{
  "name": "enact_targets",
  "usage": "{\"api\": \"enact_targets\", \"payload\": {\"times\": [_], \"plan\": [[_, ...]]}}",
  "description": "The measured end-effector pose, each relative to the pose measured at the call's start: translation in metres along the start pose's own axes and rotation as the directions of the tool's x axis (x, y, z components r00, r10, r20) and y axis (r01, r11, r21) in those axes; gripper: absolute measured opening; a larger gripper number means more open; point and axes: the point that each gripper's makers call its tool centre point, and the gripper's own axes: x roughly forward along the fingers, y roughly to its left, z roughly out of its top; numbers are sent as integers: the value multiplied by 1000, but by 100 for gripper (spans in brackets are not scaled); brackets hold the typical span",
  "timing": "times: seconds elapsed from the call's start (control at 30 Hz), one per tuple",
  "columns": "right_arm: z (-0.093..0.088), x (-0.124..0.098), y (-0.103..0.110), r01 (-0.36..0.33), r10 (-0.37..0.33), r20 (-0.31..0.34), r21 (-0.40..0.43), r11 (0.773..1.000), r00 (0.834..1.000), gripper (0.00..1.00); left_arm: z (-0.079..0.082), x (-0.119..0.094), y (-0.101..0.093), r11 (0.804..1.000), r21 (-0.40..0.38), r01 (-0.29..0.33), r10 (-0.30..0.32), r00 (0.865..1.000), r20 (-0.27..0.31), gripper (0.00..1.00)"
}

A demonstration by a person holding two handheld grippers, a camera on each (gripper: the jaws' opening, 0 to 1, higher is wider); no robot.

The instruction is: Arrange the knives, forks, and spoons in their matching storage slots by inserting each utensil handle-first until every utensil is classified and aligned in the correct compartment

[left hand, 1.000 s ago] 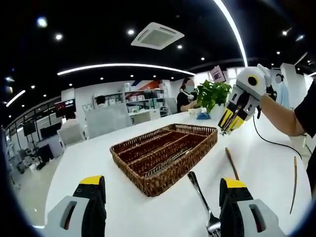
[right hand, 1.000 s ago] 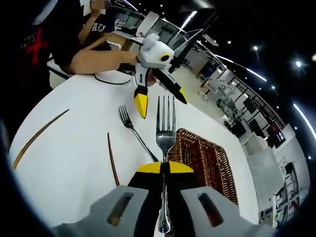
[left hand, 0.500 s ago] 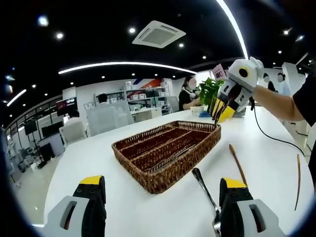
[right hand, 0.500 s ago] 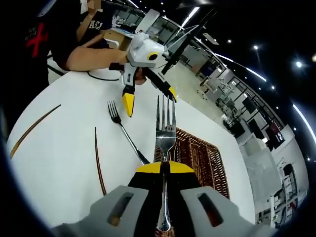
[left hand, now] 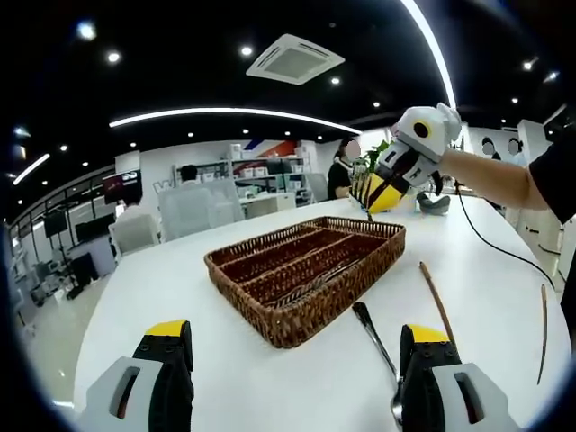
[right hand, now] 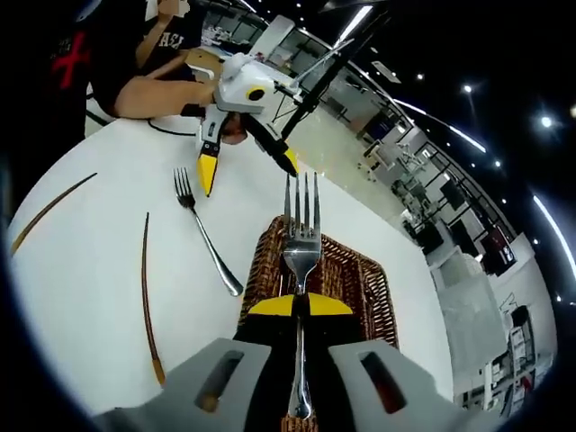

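While the right gripper clamps a fork above the wicker tray, the left gripper gapes wide and empty near it.

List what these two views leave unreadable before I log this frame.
- Wicker tray: what lies in its slots is lost in weave and shadow, left gripper view; in the right gripper view the right hand-held gripper covers its near end.
- Fork on the table: tines cut off behind the left hand-held gripper.
- Held fork: handle hidden inside the shut jaws.
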Motion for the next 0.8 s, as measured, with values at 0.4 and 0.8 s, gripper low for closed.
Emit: {"api": "enact_targets", "payload": {"times": [0.4,0.8], "plan": [[-16,31,-39,-16,16,-4,6,1000,1000,0,-7,5,0,1000,15,3,-2,1000,-29,100],[-49,68,-66,-53,55,-109,16,998,993,0,-14,9,3,1000,8,2,-1,999,-41,100]]}}
